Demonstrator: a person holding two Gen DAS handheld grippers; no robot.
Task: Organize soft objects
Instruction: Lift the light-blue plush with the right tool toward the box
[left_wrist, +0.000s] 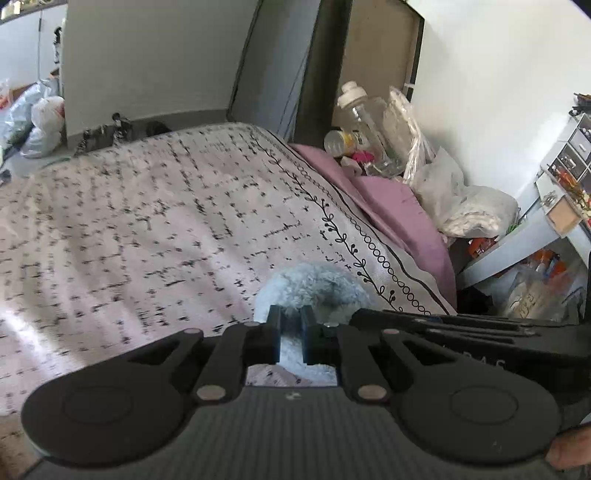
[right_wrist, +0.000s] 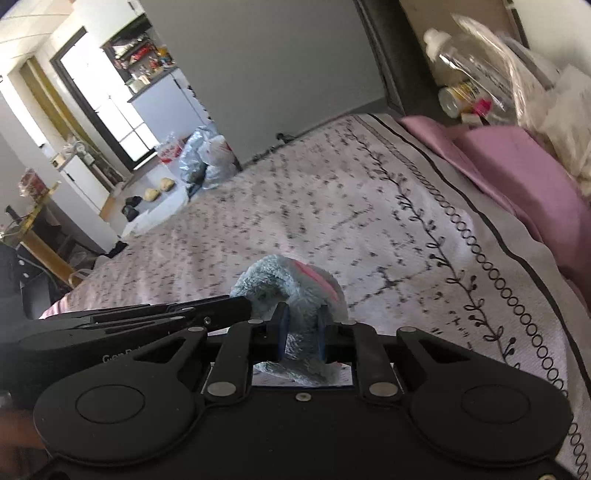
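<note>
Okay, closest in: both grippers pinch one grey plush toy (right_wrist: 291, 291) above the near part of the bed. Left gripper (left_wrist: 290, 334): fingers drawn close together, clamped on a pale fluffy part of the toy; fur fills the narrow slot and bulges out beyond the tips. Right gripper (right_wrist: 301, 334): blue-edged fingers (right_wrist: 281, 332) a bit wider, squeezed onto a grey furry limb or neck of the toy; a pink patch shows on the toy's top right side. Each gripper shows in the other's view, so they sit side by side, nearly touching. Whether the toy touches the cover, cannot tell.

Under and past the toy: bed cover (left_wrist: 147, 221), pinkish-white with black dash marks, with a border of vines and rings along the right edge. Beside that border, mauve pillows (right_wrist: 517, 177) lie at the bed's right side.

Further right, against the wall: a heap of white plastic bags (left_wrist: 465, 206), a clear bottle (left_wrist: 360, 110) with a white cap, a yellow-labelled jar (left_wrist: 343, 140) lying on its side. White shelving (left_wrist: 565, 173) with small clutter at far right.

Far end: grey wall, dark door frame, silver and white bags (right_wrist: 208, 162) on the floor, a bright doorway at far left in the right wrist view.
</note>
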